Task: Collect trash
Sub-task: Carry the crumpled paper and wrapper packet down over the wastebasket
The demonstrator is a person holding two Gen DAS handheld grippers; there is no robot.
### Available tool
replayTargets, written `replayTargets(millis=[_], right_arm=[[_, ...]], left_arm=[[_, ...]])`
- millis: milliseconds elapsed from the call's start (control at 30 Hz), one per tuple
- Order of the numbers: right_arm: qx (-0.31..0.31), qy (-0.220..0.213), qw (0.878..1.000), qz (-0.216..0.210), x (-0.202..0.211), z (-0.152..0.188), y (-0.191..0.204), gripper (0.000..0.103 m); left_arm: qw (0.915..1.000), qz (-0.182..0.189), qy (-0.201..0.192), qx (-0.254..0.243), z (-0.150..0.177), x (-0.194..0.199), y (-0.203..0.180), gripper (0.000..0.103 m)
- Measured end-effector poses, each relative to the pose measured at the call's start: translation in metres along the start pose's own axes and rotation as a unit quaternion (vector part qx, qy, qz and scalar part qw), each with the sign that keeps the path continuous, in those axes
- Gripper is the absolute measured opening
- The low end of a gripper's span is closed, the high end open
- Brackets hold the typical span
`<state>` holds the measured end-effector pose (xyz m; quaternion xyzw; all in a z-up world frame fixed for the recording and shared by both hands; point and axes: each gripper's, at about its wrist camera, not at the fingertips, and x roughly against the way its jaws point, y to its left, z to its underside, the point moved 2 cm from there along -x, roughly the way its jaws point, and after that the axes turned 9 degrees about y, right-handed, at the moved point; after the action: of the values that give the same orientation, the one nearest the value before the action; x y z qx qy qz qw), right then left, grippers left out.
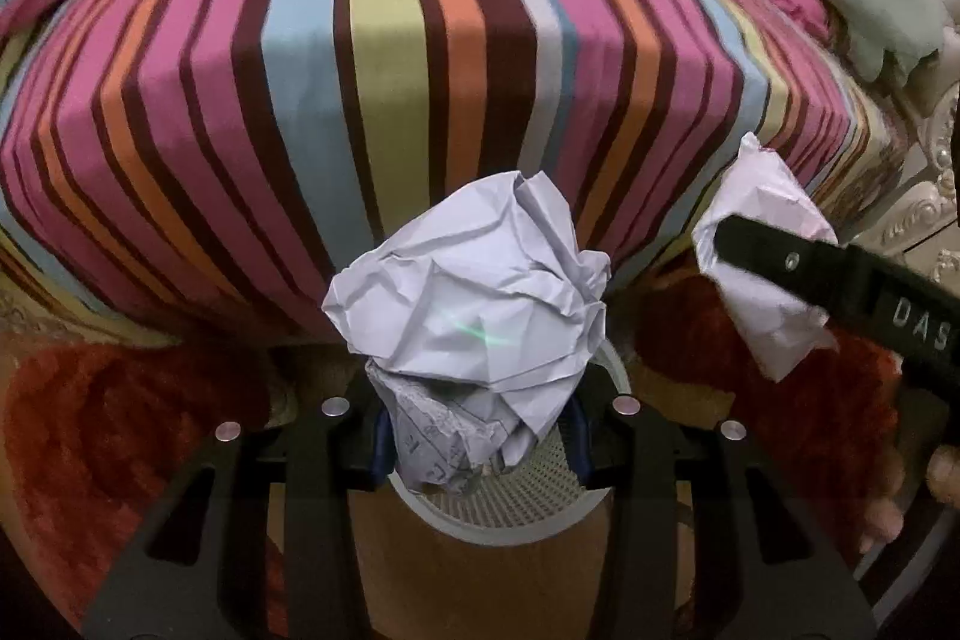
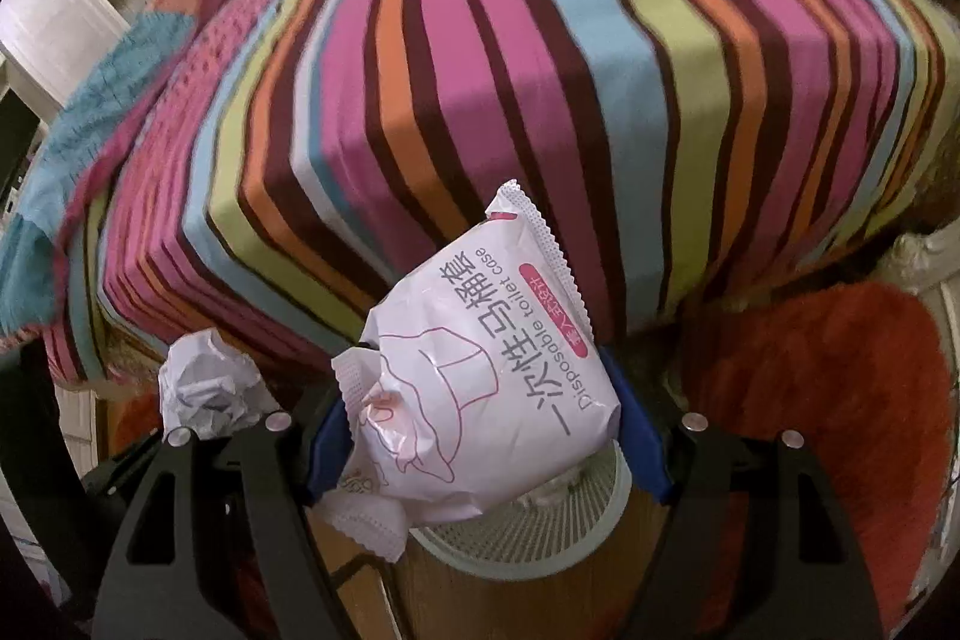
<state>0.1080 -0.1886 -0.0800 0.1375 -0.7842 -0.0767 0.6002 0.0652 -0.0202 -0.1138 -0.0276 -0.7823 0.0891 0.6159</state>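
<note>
The crumpled paper ball (image 1: 474, 292) is pinched between the left tongs (image 1: 477, 436), hanging right over the mesh wastebasket (image 1: 510, 508) that sits on the floor in front of the striped bed (image 1: 396, 58). The right tongs (image 2: 486, 430) are clamped on a white toilet seat cover packet (image 2: 480, 388), and that one is also above the same bin, whose rim shows just under it in the right wrist view.

So both pieces look ready to drop, I'd say. The bin mouth isn't huge next to that paper wad, so I'd release one at a time instead of both together. Get the wad centered over the opening first, lower it a bit so it doesn't bounce off the rim, then spread the tongs. Same for the packet: it's slick and floppy, with one end drooping past the rim, so shift it inward before letting go.

Watch for the two tools bumping each other, since they're close. The red rug (image 1: 120, 430) around the bin would catch any miss.
</note>
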Motion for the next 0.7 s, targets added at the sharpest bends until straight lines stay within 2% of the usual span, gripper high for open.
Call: replayTargets(millis=[233, 367, 600, 700], right_arm=[[-0.030, 0.079, 0.996, -0.005, -0.038, 0.013, -0.011, 0.070], [-0.045, 0.111, 0.993, -0.010, -0.051, 0.019, -0.017, 0.070], [-0.110, 0.188, 0.975, -0.037, -0.085, 0.030, -0.036, 0.070], [-0.123, 0.201, 0.971, -0.034, -0.092, 0.030, -0.041, 0.070]], left_arm=[[0.9989, 0.005, 0.046, 0.009, 0.010, -0.026, 0.005, 0.042], [0.9972, 0.006, 0.073, 0.014, 0.013, -0.040, 0.007, 0.042], [0.9908, 0.022, 0.131, 0.026, 0.017, -0.068, 0.008, 0.042], [0.9874, 0.028, 0.152, 0.033, 0.019, -0.080, 0.010, 0.042]])
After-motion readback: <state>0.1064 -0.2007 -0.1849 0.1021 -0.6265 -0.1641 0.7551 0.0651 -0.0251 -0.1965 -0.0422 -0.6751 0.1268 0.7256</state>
